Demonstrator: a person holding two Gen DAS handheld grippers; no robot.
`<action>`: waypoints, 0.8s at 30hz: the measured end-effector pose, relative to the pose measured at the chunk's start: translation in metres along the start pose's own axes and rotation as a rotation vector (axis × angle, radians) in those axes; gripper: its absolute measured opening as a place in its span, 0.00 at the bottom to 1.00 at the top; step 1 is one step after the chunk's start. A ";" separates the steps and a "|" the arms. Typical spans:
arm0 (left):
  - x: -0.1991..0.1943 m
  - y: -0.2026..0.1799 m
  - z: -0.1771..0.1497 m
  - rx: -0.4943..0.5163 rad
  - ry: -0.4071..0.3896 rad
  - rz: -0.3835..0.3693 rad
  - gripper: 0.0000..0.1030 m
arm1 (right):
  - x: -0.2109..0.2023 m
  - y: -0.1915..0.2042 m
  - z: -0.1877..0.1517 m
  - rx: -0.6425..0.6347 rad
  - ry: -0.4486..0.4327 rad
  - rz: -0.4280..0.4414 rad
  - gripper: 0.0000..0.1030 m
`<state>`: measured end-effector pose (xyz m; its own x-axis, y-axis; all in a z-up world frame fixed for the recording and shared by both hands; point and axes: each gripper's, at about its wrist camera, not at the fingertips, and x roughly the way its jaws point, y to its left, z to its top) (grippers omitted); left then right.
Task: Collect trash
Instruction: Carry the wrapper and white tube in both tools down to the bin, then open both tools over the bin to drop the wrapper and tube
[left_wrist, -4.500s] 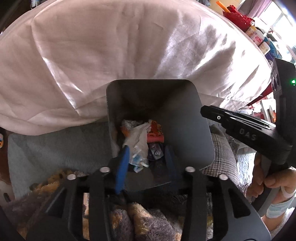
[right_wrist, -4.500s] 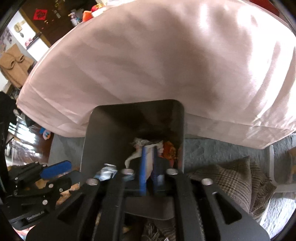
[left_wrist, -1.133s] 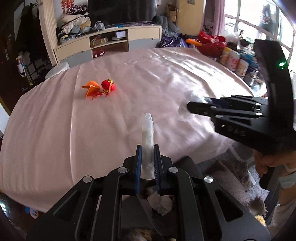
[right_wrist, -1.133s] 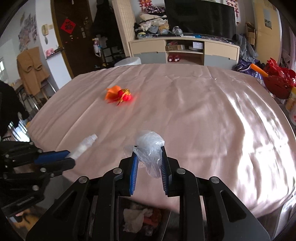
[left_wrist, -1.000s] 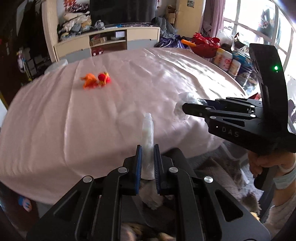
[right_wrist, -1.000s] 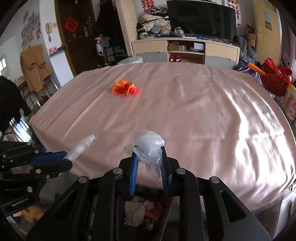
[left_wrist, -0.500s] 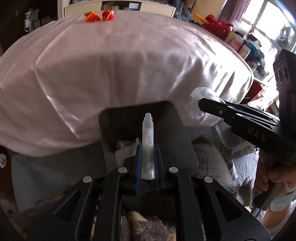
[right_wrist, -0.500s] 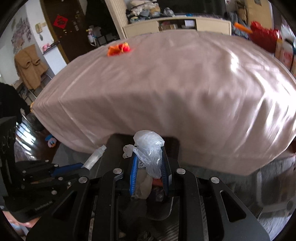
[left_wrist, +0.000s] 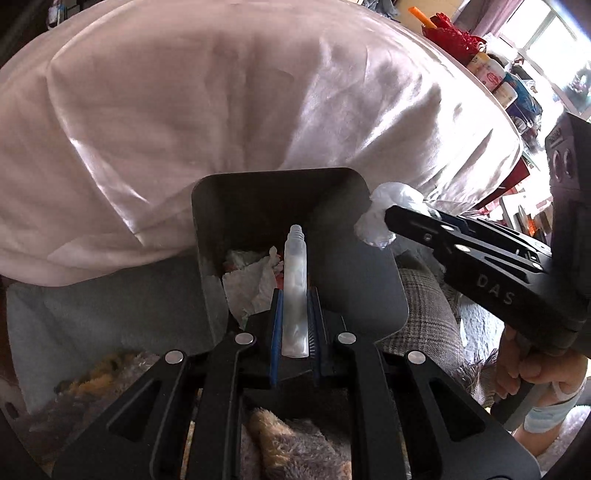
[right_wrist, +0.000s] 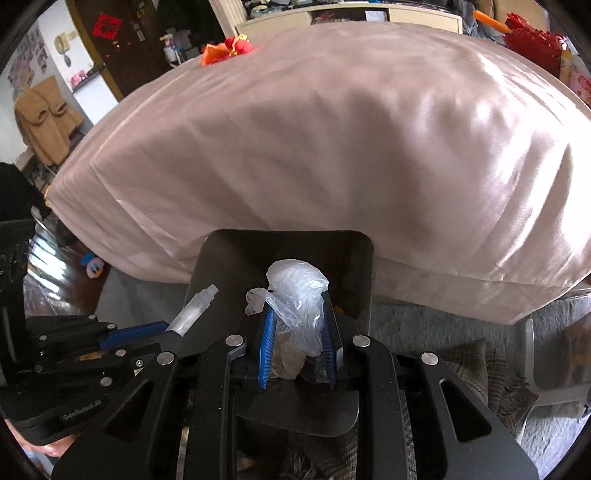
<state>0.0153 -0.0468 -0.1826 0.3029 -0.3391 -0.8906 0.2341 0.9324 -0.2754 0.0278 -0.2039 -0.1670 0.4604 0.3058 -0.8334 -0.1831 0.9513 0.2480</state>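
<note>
My left gripper (left_wrist: 295, 295) is shut on a clear plastic tube (left_wrist: 294, 291) with a threaded neck, held over the mouth of a dark grey bin (left_wrist: 369, 266). Crumpled white paper (left_wrist: 251, 284) and other scraps lie inside the bin. My right gripper (right_wrist: 298, 321) is shut on a crumpled clear plastic bag (right_wrist: 299, 295), also above the bin (right_wrist: 221, 266). In the left wrist view the right gripper (left_wrist: 388, 218) comes in from the right with the bag (left_wrist: 384, 214) at the bin's right rim. The right wrist view has the left gripper (right_wrist: 166, 326) and the tube (right_wrist: 195, 310) at lower left.
A table under a pink satin cloth (left_wrist: 240, 92) rises right behind the bin. An orange and red ornament (right_wrist: 229, 48) lies on its far side. A plaid cushion (left_wrist: 424, 314) and fluffy fabric (left_wrist: 288, 443) lie beside the bin. A hand (left_wrist: 535, 369) holds the right gripper's handle.
Both grippers have come down from above the tabletop to the bin in front of the table, still holding the tube and the bag. The bin's mouth now sits directly under both.
</note>
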 end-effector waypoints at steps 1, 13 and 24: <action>0.000 0.000 0.000 0.000 0.002 -0.003 0.11 | 0.002 0.000 0.002 0.003 0.003 0.001 0.25; 0.000 0.004 0.002 -0.019 0.008 -0.014 0.32 | 0.004 -0.011 0.007 0.074 0.002 0.006 0.60; -0.015 0.000 0.005 0.011 -0.049 0.103 0.86 | -0.012 -0.022 0.011 0.090 -0.033 -0.062 0.95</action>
<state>0.0156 -0.0423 -0.1673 0.3702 -0.2475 -0.8954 0.2092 0.9613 -0.1792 0.0363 -0.2280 -0.1572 0.4971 0.2464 -0.8320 -0.0751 0.9675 0.2417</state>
